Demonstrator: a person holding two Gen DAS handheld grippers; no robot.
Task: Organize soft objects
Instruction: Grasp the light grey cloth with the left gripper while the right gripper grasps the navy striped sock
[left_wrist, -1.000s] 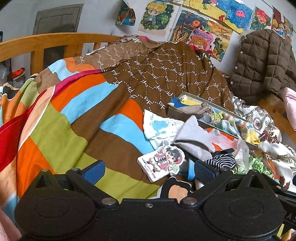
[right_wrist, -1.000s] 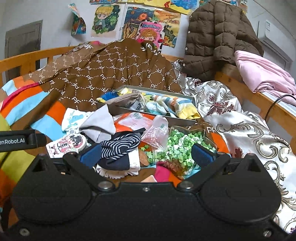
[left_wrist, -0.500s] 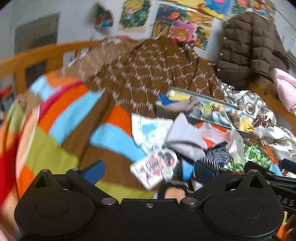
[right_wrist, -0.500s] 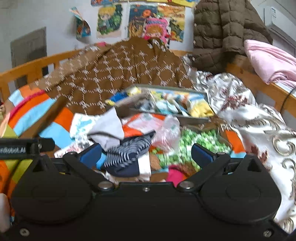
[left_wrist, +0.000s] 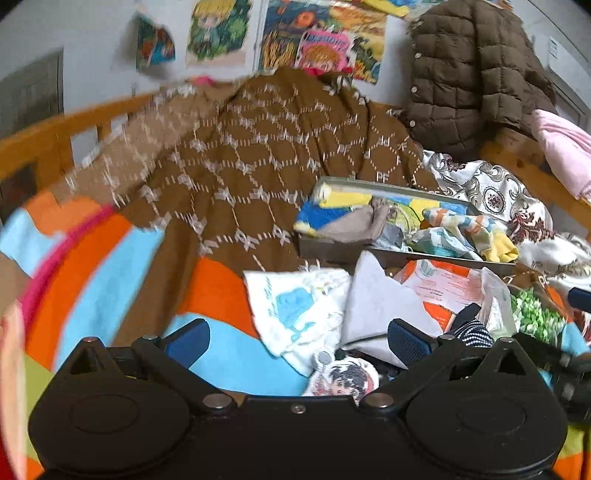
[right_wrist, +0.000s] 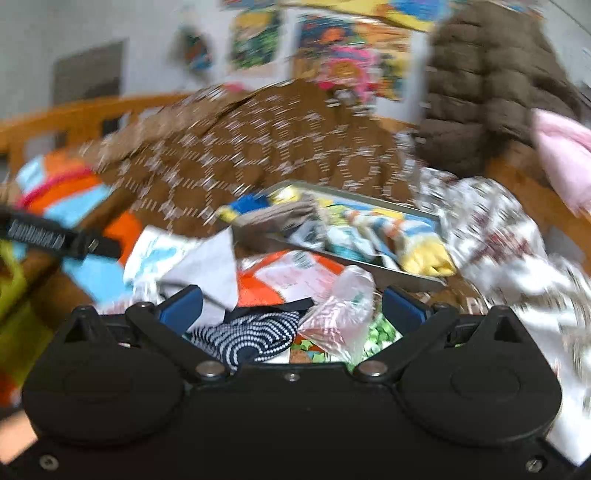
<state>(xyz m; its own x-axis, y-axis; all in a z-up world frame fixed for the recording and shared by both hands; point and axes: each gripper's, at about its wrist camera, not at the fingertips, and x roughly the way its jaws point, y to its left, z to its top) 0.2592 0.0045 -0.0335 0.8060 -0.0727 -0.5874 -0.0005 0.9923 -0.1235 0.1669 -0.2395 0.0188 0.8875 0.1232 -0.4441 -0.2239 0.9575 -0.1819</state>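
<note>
Both grippers hover wide open over the pile, nothing held. The right gripper (right_wrist: 291, 306) sits right above the striped navy sock (right_wrist: 255, 338), lying just in front of the grey tray (right_wrist: 413, 282). It looks light and floppy (no stiffness to fight), so a pinch mid-bunch should lift it. Its length runs roughly left-right, upper end rightward. The left gripper (left_wrist: 299, 338) frames a white cloth (left_wrist: 295, 314).
</note>
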